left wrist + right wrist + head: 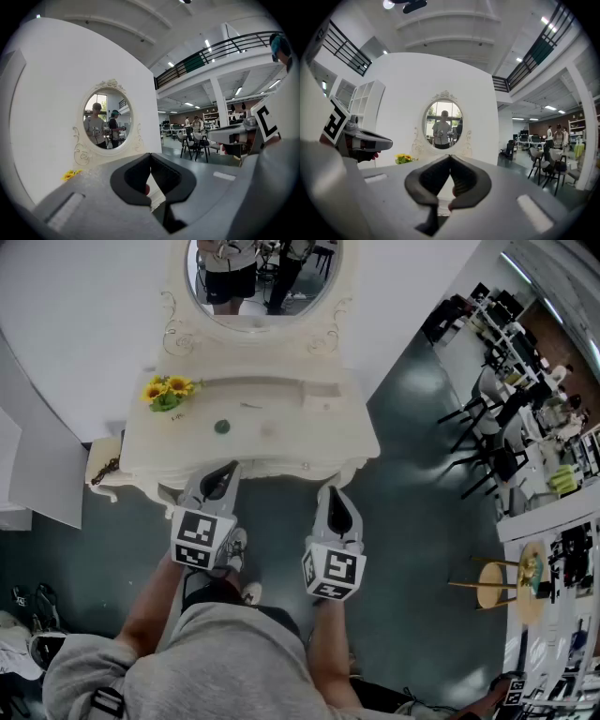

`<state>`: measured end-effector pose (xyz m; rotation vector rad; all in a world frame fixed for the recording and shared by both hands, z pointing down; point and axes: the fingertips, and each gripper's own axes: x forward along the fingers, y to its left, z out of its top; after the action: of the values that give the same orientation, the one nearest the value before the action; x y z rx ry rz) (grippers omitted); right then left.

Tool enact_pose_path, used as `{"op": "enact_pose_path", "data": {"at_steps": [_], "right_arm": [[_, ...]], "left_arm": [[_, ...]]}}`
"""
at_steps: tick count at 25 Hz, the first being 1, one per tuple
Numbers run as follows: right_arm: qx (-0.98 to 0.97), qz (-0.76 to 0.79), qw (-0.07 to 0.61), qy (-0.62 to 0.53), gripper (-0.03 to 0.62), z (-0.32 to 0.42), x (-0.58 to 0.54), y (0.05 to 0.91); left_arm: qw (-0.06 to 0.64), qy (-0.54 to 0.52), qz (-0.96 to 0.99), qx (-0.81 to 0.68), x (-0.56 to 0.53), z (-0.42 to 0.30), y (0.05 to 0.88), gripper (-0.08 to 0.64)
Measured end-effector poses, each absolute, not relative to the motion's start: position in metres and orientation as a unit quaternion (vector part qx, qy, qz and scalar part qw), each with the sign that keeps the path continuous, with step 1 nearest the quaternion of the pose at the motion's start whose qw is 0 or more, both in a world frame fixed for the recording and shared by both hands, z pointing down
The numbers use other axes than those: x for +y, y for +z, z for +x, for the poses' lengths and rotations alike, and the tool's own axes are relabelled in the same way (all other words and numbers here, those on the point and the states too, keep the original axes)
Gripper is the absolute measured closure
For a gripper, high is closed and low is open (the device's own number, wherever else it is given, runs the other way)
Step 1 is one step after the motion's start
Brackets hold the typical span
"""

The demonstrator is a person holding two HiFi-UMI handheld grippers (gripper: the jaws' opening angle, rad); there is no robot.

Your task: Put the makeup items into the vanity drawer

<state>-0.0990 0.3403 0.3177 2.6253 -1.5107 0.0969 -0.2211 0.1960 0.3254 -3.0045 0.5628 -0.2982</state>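
A cream vanity table (281, 442) with an oval mirror (262, 277) stands against the white wall. On its top lie a small round green item (222, 426), a thin dark item (251, 406) and a pale box-like piece (322, 399). The vanity's front (272, 465) shows no open drawer. My left gripper (228, 468) hovers at the front edge of the vanity, shut and empty, its tips meeting in the left gripper view (150, 157). My right gripper (335, 491) is just short of the front edge, right of the left one, also shut and empty (450, 157).
Yellow sunflowers (167, 390) sit at the vanity's left end. A small cream stool (101, 472) stands at its left, next to a white panel (42, 474). Black chairs (478, 442) and desks fill the right, with a round wooden stool (516, 582). Shoes (33, 601) lie at lower left.
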Motion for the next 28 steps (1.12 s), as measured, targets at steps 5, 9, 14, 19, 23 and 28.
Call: {"op": "enact_pose_path", "data": {"at_steps": [5, 9, 14, 19, 23, 28], "right_arm": [[-0.496, 0.866, 0.054, 0.033, 0.589, -0.098, 0.343, 0.317], [-0.497, 0.865, 0.060, 0.030, 0.589, -0.096, 0.347, 0.319], [-0.504, 0.860, 0.064, 0.039, 0.589, -0.083, 0.334, 0.327], [-0.516, 0.853, 0.065, 0.046, 0.589, -0.060, 0.296, 0.337], [-0.532, 0.842, 0.068, 0.056, 0.589, -0.036, 0.254, 0.345], [-0.551, 0.828, 0.069, 0.079, 0.589, -0.006, 0.197, 0.362]], "left_arm": [[0.037, -0.099, -0.977, 0.185, 0.196, -0.220, 0.326, 0.549], [0.033, -0.096, -0.978, 0.184, 0.200, -0.214, 0.329, 0.549], [0.032, -0.102, -0.976, 0.191, 0.189, -0.201, 0.333, 0.549], [0.027, -0.111, -0.973, 0.201, 0.158, -0.180, 0.345, 0.549], [0.018, -0.120, -0.970, 0.211, 0.124, -0.156, 0.353, 0.549], [0.003, -0.144, -0.965, 0.218, 0.081, -0.125, 0.373, 0.549]]}}
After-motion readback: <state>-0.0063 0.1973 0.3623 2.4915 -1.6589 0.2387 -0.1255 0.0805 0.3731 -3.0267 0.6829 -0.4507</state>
